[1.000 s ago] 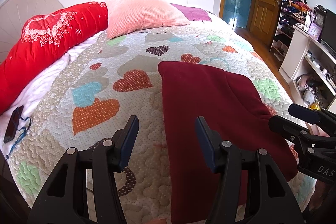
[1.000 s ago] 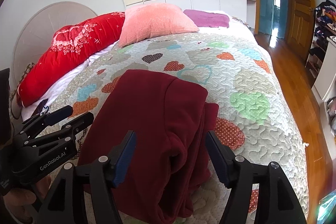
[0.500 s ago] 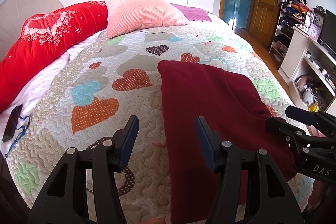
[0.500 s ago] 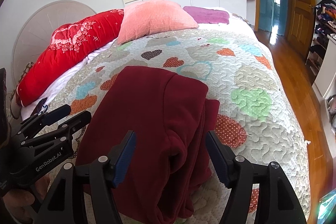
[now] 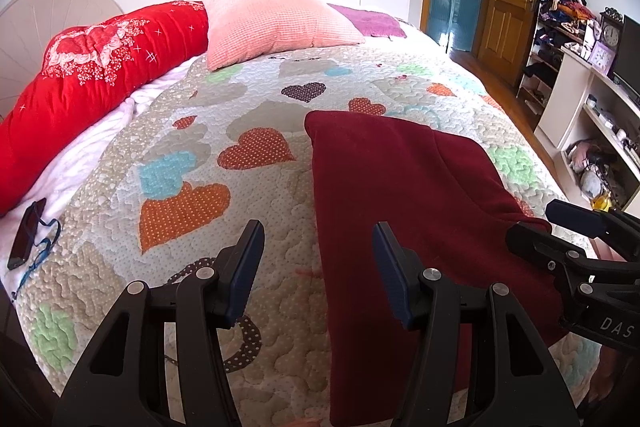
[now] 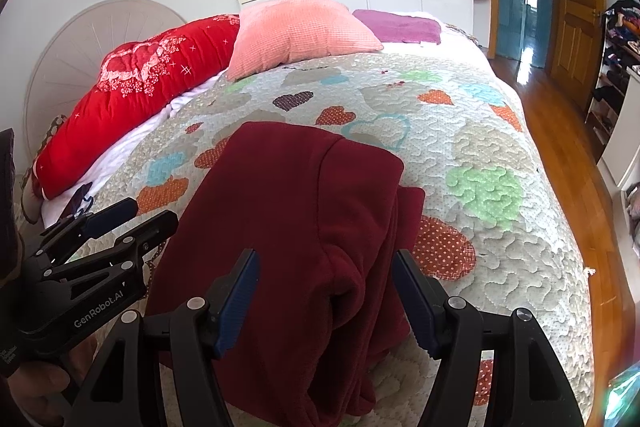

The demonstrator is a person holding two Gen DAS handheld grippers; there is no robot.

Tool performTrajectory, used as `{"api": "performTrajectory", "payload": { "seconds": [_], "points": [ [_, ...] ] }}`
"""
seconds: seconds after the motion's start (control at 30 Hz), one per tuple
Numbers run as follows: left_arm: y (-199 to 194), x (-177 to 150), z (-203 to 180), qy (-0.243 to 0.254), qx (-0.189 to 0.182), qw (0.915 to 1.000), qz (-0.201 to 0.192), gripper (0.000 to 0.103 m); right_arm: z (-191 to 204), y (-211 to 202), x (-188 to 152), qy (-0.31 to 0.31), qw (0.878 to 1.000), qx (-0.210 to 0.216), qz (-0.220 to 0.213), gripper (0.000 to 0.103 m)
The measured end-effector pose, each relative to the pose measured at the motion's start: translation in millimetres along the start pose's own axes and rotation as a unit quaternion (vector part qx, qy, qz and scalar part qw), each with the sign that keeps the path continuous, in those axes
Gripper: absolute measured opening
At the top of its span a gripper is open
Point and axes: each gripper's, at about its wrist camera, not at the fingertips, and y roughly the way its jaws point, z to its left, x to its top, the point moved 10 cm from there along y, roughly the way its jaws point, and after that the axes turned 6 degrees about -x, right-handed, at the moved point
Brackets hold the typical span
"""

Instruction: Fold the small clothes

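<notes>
Two grippers hover over the bed w/ one dark red garment (image 5: 400, 195) between them, nothing gripped. Far left: red bolster (image 5: 96, 75) along the headboard side, phone (image 5: 26, 233) on the white sheet, pink pillow (image 5: 272, 23) further back. Left gripper (image 5: 318, 267) has jaws spread wide, empty, sitting over the bare heart-print quilt (image 5: 180, 195); the garment's straight left edge runs just right of its right finger. Garment lies partly folded on the quilt's near half, long axis running from the near bed edge away toward the pillow. Right gripper (image 6: 324, 303) is also parted & empty, straddling the bunched, doubled-up right side (image 6: 372, 267). Judging by this, the right gripper is nearer the loose layers; the left is offset toward the tidy edge.
</notes>
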Motion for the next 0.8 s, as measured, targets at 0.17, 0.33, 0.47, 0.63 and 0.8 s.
{"api": "performTrajectory", "payload": {
  "seconds": [0.17, 0.33, 0.47, 0.63, 0.8],
  "points": [
    [0.8, -0.6, -0.3, 0.0, 0.0, 1.0, 0.001, 0.056, 0.3, 0.7, -0.2, 0.0, 1.0, 0.0, 0.001, 0.066],
    [1.4, -0.9, -0.6, 0.002, 0.001, 1.0, 0.002, 0.056, 1.3, 1.9, -0.7, 0.0, 1.0, 0.001, 0.003, 0.066],
    [1.5, -0.9, -0.8, 0.002, 0.002, 1.0, 0.002, 0.056, 1.5, 2.2, 0.0, -0.002, 1.0, 0.001, 0.002, 0.066],
    [1.8, -1.0, -0.2, 0.001, 0.003, 1.0, 0.001, 0.056, 2.0, 4.3, 1.1, -0.003, 1.0, 0.003, 0.004, 0.066],
    [4.5, -0.9, 1.5, 0.001, 0.002, 1.0, 0.004, 0.056, 1.7, 5.8, 0.4, -0.002, 1.0, 0.003, 0.006, 0.066]
  ]
}}
